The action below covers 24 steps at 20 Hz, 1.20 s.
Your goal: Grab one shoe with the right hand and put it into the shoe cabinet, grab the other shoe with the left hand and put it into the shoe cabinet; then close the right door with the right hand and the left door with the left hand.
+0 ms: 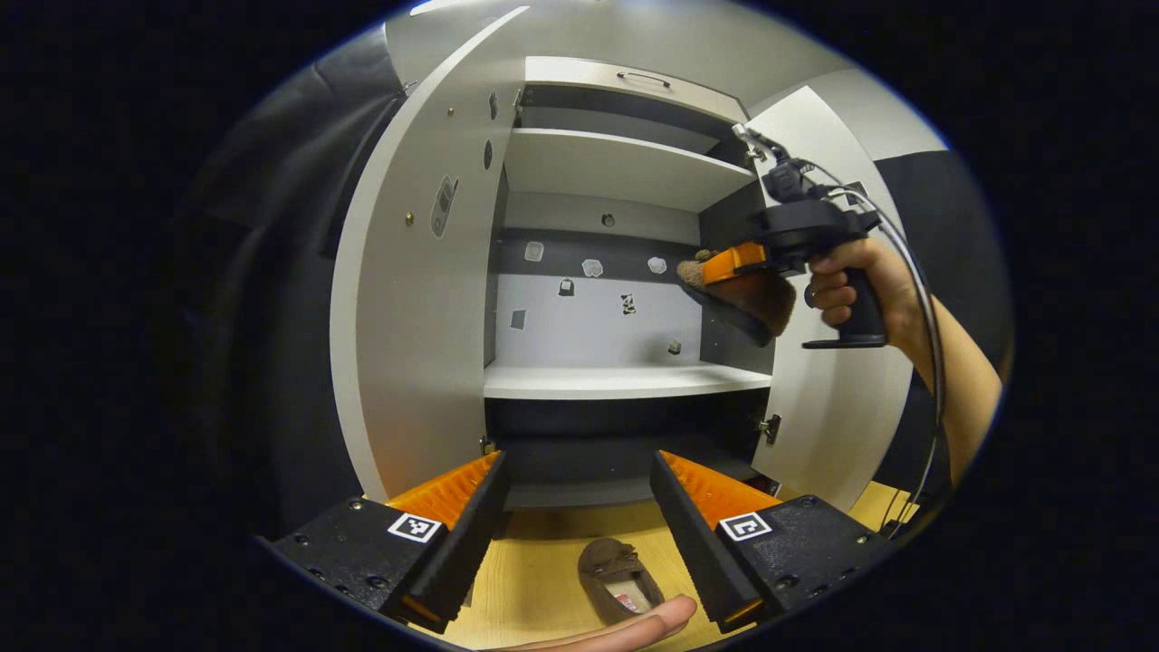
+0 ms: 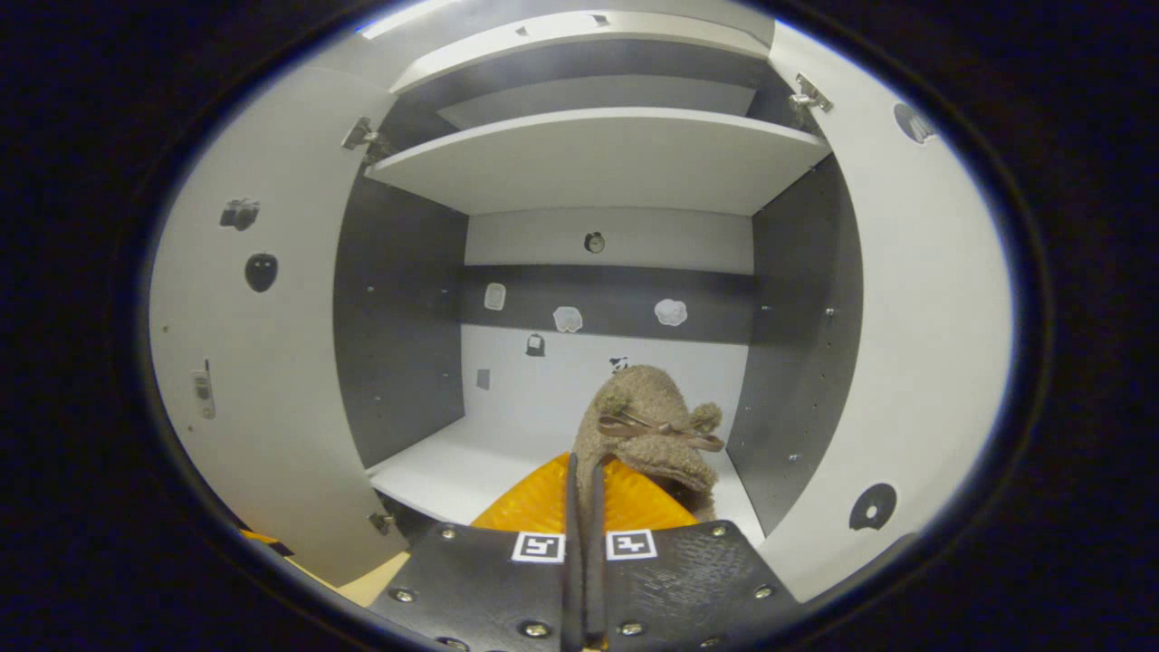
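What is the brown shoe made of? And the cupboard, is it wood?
The brown shoe held in the right gripper looks like soft suede or fuzzy fabric: its surface is matte and nubbly, with a small bow on top. The shoe cabinet looks like smooth laminated board, white and grey, with flat, even panels and no wood grain; what lies under the coating can't be told.

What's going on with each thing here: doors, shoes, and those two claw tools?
Left door: open.
Right door: open.
Held shoe: clamped, in the air before the cabinet.
Floor shoe: lying on the floor, untouched.
Right gripper: jaws shut on the held shoe.
Left gripper: jaws open, empty.
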Motion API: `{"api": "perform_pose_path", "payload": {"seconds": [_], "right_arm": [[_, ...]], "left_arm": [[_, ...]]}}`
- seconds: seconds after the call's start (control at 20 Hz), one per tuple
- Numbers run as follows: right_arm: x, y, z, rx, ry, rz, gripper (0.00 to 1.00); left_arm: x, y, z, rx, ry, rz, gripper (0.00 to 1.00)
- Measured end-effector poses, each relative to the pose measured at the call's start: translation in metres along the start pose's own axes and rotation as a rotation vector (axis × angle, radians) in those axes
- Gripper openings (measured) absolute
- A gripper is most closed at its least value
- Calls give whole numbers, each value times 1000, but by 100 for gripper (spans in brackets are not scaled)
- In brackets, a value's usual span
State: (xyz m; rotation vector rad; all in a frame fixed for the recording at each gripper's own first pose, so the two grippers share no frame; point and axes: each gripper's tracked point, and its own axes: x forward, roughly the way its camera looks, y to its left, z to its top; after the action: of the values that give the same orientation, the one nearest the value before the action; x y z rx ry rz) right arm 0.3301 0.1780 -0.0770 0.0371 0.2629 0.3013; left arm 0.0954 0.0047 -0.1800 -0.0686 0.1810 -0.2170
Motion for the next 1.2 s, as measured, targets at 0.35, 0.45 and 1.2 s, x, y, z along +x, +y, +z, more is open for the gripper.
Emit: {"api": "perform_pose_path", "payload": {"seconds": [0.35,0.45,1.2], "right_arm": [[82,-28,-37,-6,51,-63,4],[101,-30,-51,-24,82,-66,4],[118,-44,-45,139,45,-69,76]], "left_arm": [[-1,8,-9,-6,20,7,96],[-1,9,-11,3,22,12,96],[0,0,-25,19,63,41,96]]}}
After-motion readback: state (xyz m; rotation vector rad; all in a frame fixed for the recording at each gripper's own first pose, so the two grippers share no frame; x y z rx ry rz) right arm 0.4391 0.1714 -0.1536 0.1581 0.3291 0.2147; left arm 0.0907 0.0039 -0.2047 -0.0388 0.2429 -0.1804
